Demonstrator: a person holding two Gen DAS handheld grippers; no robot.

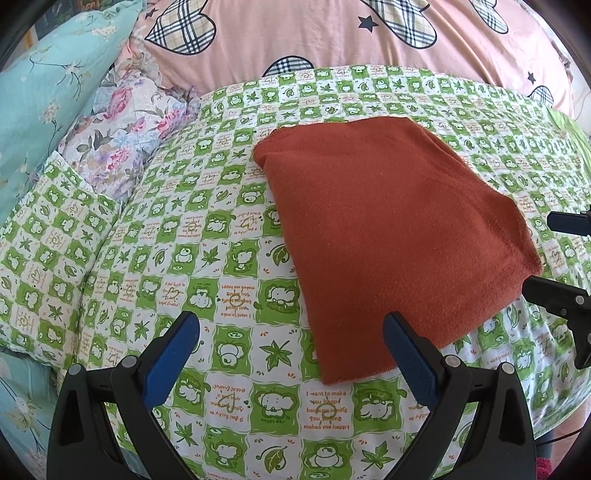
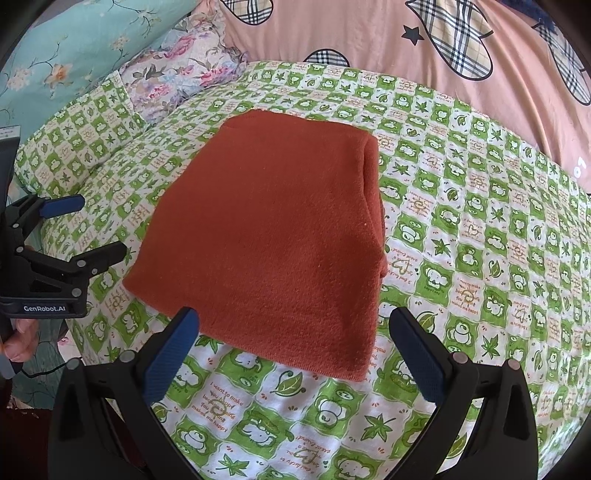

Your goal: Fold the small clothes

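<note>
A rust-orange garment [image 1: 391, 229] lies folded into a flat rectangle on the green-and-white patterned bedsheet [image 1: 207, 229]. It also shows in the right wrist view [image 2: 273, 236]. My left gripper [image 1: 291, 332] is open and empty, just short of the garment's near left corner. My right gripper [image 2: 291, 328] is open and empty, at the garment's near edge. The right gripper also shows at the right edge of the left wrist view [image 1: 561, 258], beside the garment's right corner. The left gripper shows at the left of the right wrist view [image 2: 99, 225], beside the garment's left corner.
A pink quilt with plaid hearts [image 1: 332, 33] is piled along the back. A floral pillow [image 1: 125, 133] and a turquoise floral cushion [image 1: 48, 88] lie at the back left. A person's hand [image 2: 18, 339] holds the left gripper.
</note>
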